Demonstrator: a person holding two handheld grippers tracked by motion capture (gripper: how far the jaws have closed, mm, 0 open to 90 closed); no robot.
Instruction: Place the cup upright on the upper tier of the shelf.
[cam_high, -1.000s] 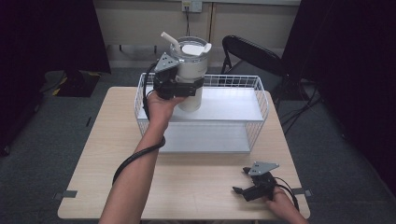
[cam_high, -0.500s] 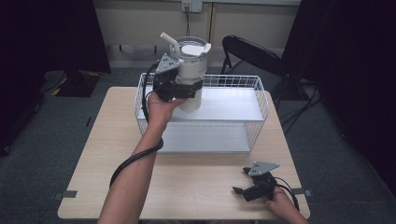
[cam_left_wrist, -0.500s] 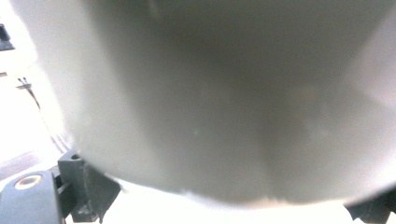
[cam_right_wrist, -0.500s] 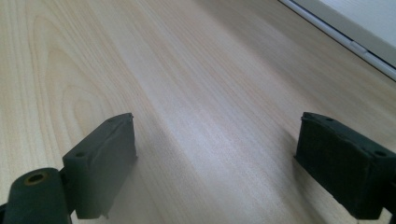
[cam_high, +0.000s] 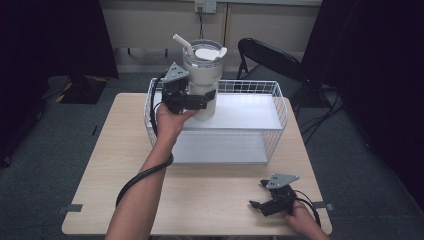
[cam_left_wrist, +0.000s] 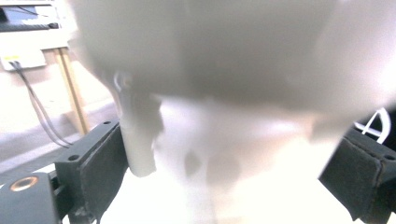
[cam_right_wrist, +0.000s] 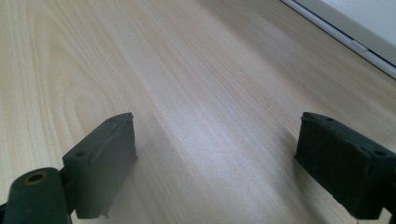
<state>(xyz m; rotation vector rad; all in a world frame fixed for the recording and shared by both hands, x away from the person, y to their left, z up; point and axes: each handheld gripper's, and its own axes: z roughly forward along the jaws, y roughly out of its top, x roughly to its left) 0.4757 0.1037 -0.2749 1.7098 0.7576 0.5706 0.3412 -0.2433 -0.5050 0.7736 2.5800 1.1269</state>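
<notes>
Tumbler (cam_high: 202, 82) is clamped between the left gripper's (cam_high: 199, 100) jaws: white, with a lid and a straw (cam_high: 183, 44) sticking up at an angle. In the left gripper view the tumbler body (cam_left_wrist: 219, 140) sits blurred right between both black pads, pressed on each side, with what looks like its handle (cam_left_wrist: 135, 135) next to the left pad. Grip lands on the lower half of the cup. From the high view, the tumbler stands upright over the back left corner of the wire basket (cam_high: 280, 107), above the white shelf; can't tell if its base touches the shelf or hangs just off it. Left arm reaches across the table (cam_high: 100, 165) from the bottom edge, black cable (cam_high: 142, 175) looping beside the forearm.

Right gripper (cam_high: 260, 200): jaws spread wide, nothing between them. Right gripper view shows bare wood grain between the two pads (cam_right_wrist: 105, 163), with the basket's white lower edge (cam_right_wrist: 359, 46) in the upper right corner. It rests low on the table at the near right corner, well apart from the basket and the tumbler, held in the right hand (cam_high: 300, 220).

Behind the table: black folding chair (cam_high: 270, 57), wall outlet (cam_high: 205, 6).
</notes>
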